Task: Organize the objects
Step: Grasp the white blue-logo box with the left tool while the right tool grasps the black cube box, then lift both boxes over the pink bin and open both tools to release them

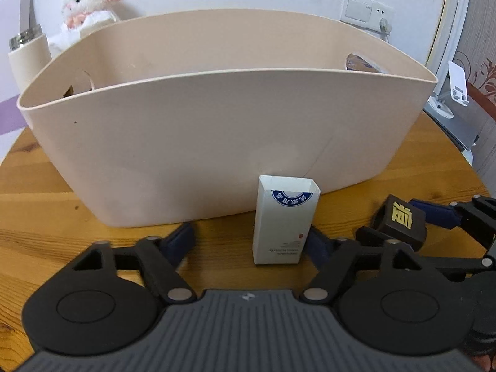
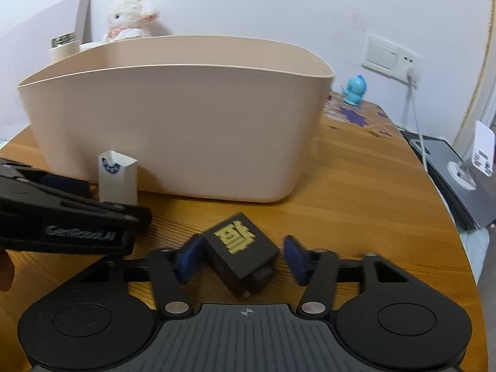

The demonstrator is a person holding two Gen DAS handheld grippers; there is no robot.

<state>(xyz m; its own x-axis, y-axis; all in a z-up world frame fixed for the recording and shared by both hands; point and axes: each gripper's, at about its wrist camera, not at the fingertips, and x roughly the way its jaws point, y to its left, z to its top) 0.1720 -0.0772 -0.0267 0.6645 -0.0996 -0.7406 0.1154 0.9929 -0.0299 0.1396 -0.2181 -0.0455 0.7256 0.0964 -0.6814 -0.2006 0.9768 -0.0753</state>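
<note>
Wooden table (image 2: 356, 186) holds beige bin (image 2: 173, 124); white wall (image 2: 279, 6) behind.

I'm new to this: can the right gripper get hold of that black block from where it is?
Probably yes: the right gripper is open with the black block already between its fingers, nothing in the way.

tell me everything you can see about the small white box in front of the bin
The small white box is a tall, narrow carton, cardboard by the look of it, with a blue round printed mark near its top and fine print lower down. It stands upright on the wooden table, just in front of the beige bin. It sits between the open left tongs; whether the right-hand pad touches it is unclear.
</note>
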